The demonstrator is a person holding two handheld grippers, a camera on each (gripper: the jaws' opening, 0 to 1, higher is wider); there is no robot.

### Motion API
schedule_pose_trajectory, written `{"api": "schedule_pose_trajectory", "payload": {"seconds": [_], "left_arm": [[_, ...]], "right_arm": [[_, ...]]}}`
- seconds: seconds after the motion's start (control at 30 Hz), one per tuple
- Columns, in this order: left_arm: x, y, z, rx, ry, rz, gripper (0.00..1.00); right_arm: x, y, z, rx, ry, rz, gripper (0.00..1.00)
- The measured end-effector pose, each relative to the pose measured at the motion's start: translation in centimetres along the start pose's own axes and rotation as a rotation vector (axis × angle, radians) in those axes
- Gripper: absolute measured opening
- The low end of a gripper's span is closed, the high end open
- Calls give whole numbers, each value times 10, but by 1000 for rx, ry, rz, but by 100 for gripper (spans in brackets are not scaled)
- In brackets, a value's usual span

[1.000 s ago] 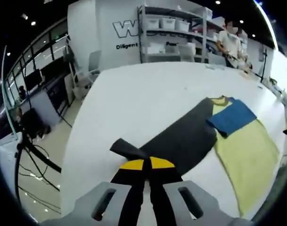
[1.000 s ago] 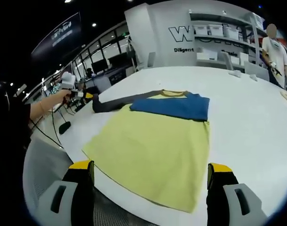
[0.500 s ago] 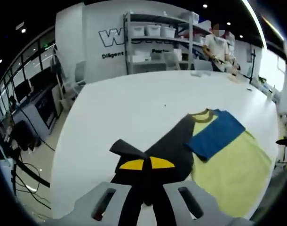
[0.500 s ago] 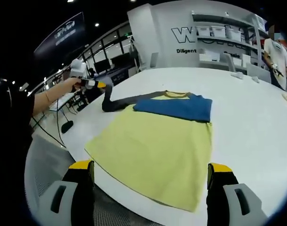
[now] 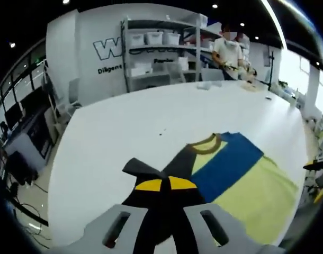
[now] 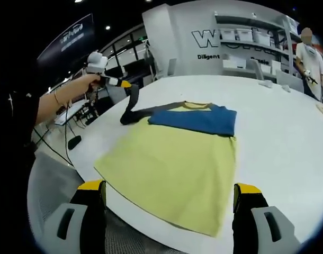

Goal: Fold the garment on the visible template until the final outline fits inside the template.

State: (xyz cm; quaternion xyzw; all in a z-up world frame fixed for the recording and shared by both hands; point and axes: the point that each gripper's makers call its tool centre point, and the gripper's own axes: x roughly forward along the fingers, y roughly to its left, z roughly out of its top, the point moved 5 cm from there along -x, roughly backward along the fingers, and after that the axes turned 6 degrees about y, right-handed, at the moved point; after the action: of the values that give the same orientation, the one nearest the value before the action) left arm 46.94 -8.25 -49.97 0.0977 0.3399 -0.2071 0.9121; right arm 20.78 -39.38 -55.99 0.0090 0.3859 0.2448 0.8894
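Left gripper view looks along the left gripper [image 5: 165,184], whose yellow-tipped jaws are pressed together on the dark sleeve [image 5: 151,182] of the garment [image 5: 241,180]. The sleeve end is lifted off the white table [image 5: 124,127], probably so that it can be carried over the yellow body and laid across it, next to the blue sleeve [image 5: 225,164] that is already folded inward. From the jaws the sleeve runs forward to the collar [image 5: 204,143], and the body lies ahead and to the right. Right gripper view shows the right gripper [image 6: 169,203] with its jaws set wide apart and holding nothing; it hangs above the near table edge, just before the lower hem of the garment [image 6: 172,169], perhaps waiting for its turn. At the far left a hand [image 6: 79,87] holds the left gripper [image 6: 116,82] up with the dark sleeve [image 6: 131,106] hanging from it. I cannot make out any template outline on the table.
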Motion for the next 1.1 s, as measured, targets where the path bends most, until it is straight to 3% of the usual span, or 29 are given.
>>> {"api": "schedule_pose_trajectory", "payload": {"seconds": [0.13, 0.27, 0.33, 0.53, 1.1], "left_arm": [[9, -24, 11, 34, -12, -34, 0], [19, -53, 24, 46, -39, -158, 0], [23, -58, 32, 62, -47, -139, 0], [27, -89, 54, 98, -86, -188, 0], [51, -159, 64, 187, -74, -251, 0]], "right_arm": [[0, -3, 0, 5, 3, -8, 99], [-2, -6, -1, 10, -1, -17, 99], [-3, -7, -2, 13, 2, -17, 99], [-4, -11, -6, 17, 14, -28, 99], [-3, -16, -15, 25, 39, -32, 99]]}}
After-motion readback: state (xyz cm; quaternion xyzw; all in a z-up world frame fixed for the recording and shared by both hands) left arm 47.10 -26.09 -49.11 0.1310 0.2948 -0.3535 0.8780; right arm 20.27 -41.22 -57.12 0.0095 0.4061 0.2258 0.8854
